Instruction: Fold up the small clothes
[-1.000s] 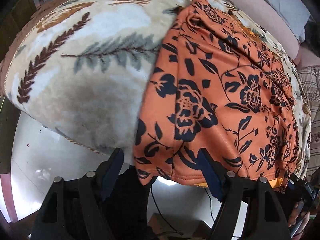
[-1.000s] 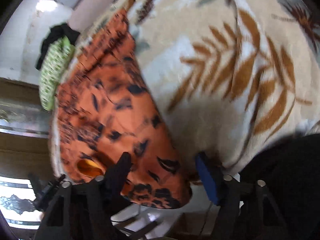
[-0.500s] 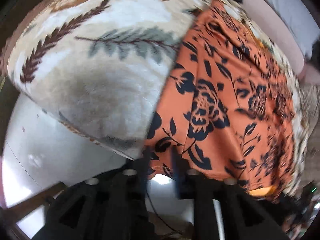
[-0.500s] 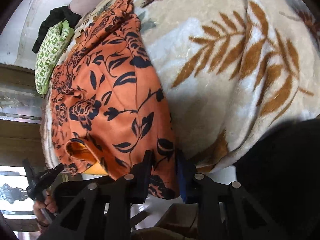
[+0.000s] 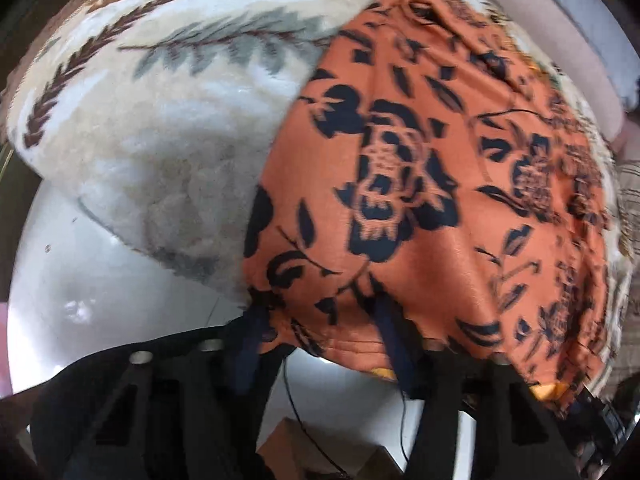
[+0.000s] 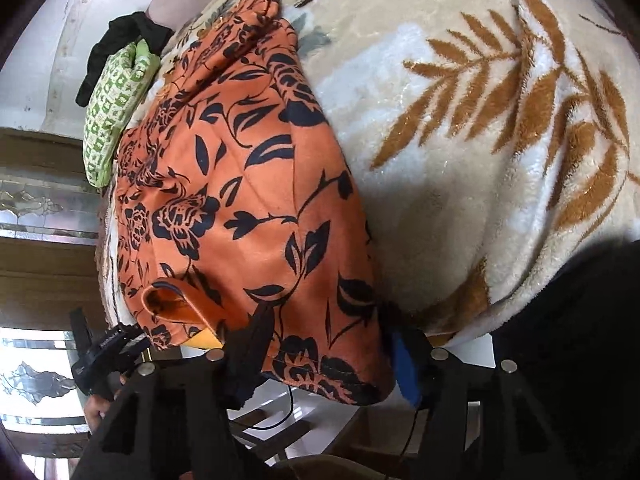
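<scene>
Both my tools, left tool point(image 5: 320, 340) and right tool point(image 6: 324, 344), stand open astride the orange garment's point(image 5: 400, 184) near hem, ready to pinch it.

a plush cream blanket point(image 6: 460, 152) printed with brown and grey-green fern leaves covers the bed and droops over its near edge. at the far end lies a green-and-white patterned cloth point(image 6: 116, 108) with a black cloth point(image 6: 116, 44) bunched just beside it (the two touch). a pale pink strip point(image 5: 560, 36) runs along the blanket's far side. below the blanket's edge shows a glossy white floor point(image 5: 80, 288), with a thin black cable point(image 5: 296, 412) and a brown cardboard box point(image 5: 292, 448) on it. dark wood panelling with patterned glass point(image 6: 44, 208) stands beyond.
</scene>
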The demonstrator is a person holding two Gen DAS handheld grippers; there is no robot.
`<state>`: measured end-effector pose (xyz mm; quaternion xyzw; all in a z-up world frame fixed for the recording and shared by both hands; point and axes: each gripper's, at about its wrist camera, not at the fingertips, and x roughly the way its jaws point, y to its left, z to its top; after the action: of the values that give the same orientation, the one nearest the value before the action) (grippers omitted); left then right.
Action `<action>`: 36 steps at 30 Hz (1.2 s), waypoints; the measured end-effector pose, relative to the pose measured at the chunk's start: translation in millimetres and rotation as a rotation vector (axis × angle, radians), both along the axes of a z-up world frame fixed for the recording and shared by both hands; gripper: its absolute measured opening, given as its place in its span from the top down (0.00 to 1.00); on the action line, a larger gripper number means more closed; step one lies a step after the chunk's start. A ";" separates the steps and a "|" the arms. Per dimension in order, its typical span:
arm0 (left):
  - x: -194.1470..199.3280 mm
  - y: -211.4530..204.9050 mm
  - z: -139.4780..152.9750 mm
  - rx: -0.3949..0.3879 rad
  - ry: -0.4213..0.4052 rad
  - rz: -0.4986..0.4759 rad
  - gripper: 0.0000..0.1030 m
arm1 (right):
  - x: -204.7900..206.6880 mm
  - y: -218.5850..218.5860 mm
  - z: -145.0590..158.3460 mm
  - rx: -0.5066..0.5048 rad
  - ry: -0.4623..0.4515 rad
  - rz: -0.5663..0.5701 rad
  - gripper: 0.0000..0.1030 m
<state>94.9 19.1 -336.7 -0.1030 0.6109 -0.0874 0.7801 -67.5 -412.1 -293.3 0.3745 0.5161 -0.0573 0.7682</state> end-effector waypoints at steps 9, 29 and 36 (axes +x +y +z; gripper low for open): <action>-10.2 9.5 34.4 -0.051 -0.070 -0.076 0.95 | -0.1 10.0 4.3 -0.093 0.036 0.030 0.64; 14.4 33.4 64.2 -0.066 -0.049 -0.054 0.45 | 3.7 0.0 -8.0 0.025 0.055 -0.021 0.46; 15.2 -3.6 33.5 0.272 -0.093 -0.039 0.33 | 6.5 -4.3 -10.7 0.028 0.060 -0.010 0.46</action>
<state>110.0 15.5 -303.2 0.0196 0.5820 -0.0236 0.8126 -60.9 -416.4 -304.0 0.3858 0.5378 -0.0652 0.7468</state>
